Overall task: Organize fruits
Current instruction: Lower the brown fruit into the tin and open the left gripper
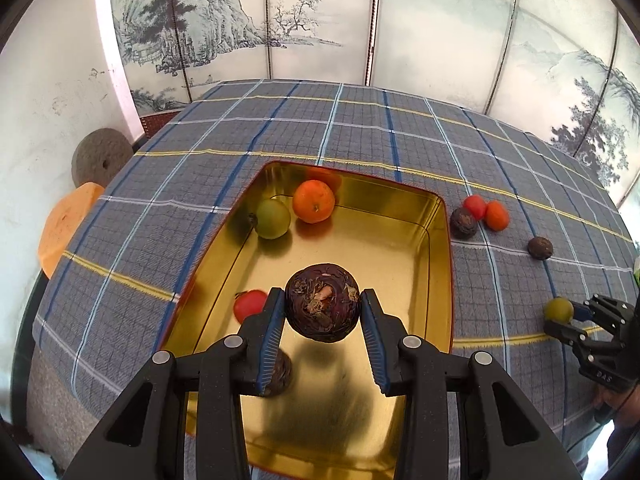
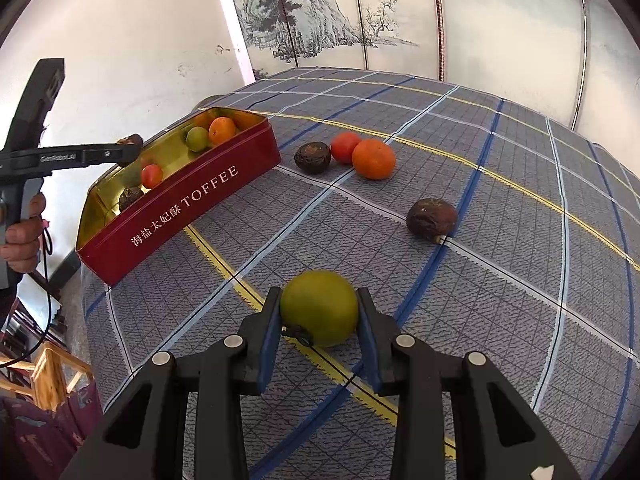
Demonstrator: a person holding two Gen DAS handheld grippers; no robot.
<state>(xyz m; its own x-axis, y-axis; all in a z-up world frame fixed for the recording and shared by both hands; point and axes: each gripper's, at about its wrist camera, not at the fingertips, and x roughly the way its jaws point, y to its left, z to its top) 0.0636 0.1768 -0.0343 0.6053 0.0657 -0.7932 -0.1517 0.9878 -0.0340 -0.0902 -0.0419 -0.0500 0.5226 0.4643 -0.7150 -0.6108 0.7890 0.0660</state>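
My left gripper (image 1: pixel 323 307) is shut on a dark brown passion fruit (image 1: pixel 322 302) and holds it above the gold inside of the red toffee tin (image 1: pixel 424 216). The tin holds a green fruit (image 1: pixel 273 219), an orange (image 1: pixel 313 201), a red tomato (image 1: pixel 249 305) and another dark fruit (image 1: pixel 282 374). My right gripper (image 2: pixel 318 312) is shut on a green fruit (image 2: pixel 319 314) resting on the plaid tablecloth. In the right wrist view the tin (image 2: pixel 192 208) stands at the left with the left gripper (image 2: pixel 128 148) over it.
On the cloth lie a dark fruit (image 2: pixel 312 157), a red tomato (image 2: pixel 345 147), an orange (image 2: pixel 373 159) and another dark fruit (image 2: pixel 431 218). A painted screen (image 1: pixel 320 20) stands behind the table. An orange stool (image 1: pixel 66 224) and a stone disc (image 1: pixel 102 158) are at the left.
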